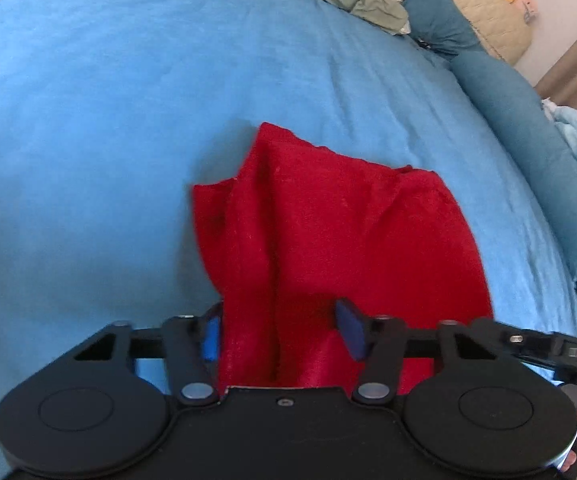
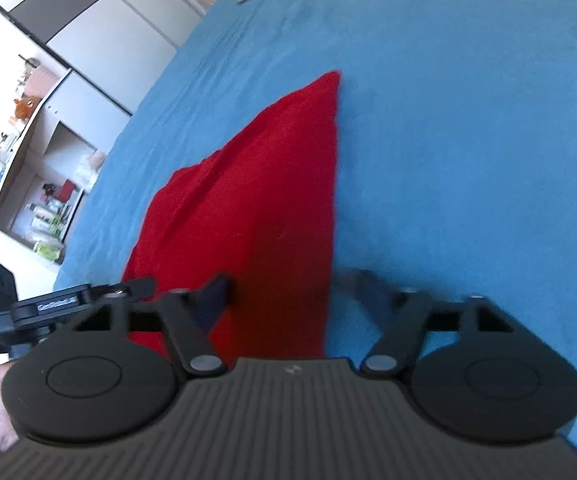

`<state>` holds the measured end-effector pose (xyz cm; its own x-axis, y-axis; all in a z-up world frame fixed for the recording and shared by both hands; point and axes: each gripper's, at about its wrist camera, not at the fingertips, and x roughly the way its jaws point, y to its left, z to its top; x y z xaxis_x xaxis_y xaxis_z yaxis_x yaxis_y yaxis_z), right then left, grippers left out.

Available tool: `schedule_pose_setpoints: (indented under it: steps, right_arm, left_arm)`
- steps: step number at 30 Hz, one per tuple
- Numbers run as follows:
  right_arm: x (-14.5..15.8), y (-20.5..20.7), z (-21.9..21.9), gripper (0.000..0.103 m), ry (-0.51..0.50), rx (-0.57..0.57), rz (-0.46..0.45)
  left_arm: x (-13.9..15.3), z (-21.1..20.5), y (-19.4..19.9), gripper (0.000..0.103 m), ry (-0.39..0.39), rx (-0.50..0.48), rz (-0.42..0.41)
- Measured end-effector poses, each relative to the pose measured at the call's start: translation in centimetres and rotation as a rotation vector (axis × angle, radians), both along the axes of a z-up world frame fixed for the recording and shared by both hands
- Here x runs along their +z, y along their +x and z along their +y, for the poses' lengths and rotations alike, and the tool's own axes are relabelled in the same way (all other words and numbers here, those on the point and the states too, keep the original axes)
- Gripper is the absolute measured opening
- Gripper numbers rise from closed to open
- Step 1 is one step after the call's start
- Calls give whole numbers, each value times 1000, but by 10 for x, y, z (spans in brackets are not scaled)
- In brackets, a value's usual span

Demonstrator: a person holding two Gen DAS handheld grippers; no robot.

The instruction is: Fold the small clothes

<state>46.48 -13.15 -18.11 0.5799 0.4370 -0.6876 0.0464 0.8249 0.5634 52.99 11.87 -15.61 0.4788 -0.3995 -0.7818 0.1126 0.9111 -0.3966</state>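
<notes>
A red cloth [image 1: 328, 240] is lying on the blue bed sheet [image 1: 108, 140], away from the pillows [image 1: 440, 28] that are piled along the far edge of the bed. The cloth is not flat: it is showing long creases and one flap sticking out on its left side, so it seems to be only partly folded or not yet spread.

The left tool [image 1: 280, 330] is standing over the near part of the cloth with its fingers spread wide. One blue pad [image 1: 212, 334] is sitting just at the left border of the cloth and the other is above the red surface. Nothing is being pinched between them. This position probably means that the person is preparing to take the near edge.

The right tool [image 2: 288, 292] is also wide open and is holding nothing. Its left finger is lying over the cloth and its right finger is over the bare sheet, so the straight right border of the cloth is passing between them. From this view the cloth is running away to a pointed far corner [image 2: 334, 76].

It looks as if both tools are placed at the near side so that they can grasp two points together and carry the cloth over itself. The cloth is soft, so it will likely sag between the two grips.
</notes>
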Motion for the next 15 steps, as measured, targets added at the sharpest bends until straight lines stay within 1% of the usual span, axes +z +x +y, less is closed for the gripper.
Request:
schedule_pose_setpoints:
  steps: [1, 2, 3, 4, 5, 8, 11, 15]
  right_arm:
    - [0, 2, 3, 60, 9, 9, 8]
    - [1, 3, 5, 52, -6, 4, 10]
    - [3, 2, 9, 45, -22, 5, 4]
    - [5, 2, 11, 43, -29, 5, -4]
    - [9, 1, 13, 40, -39, 0, -11]
    - [20, -3, 16, 36, -34, -17, -32]
    - [40, -14, 15, 36, -45, 4, -70]
    - [76, -48, 2, 35, -67, 38, -109]
  left_arm:
    - [1, 1, -1, 46, -1, 5, 0]
    - [3, 1, -1, 35, -8, 7, -1]
    - [5, 3, -2, 30, -19, 11, -2]
    - [7, 3, -3, 24, -23, 18, -5]
    - [10, 3, -4, 21, -23, 22, -8]
    - [26, -2, -14, 19, 4, 15, -36]
    - [43, -12, -29, 18, 5, -12, -55]
    - [76, -40, -73, 18, 28, -93, -118]
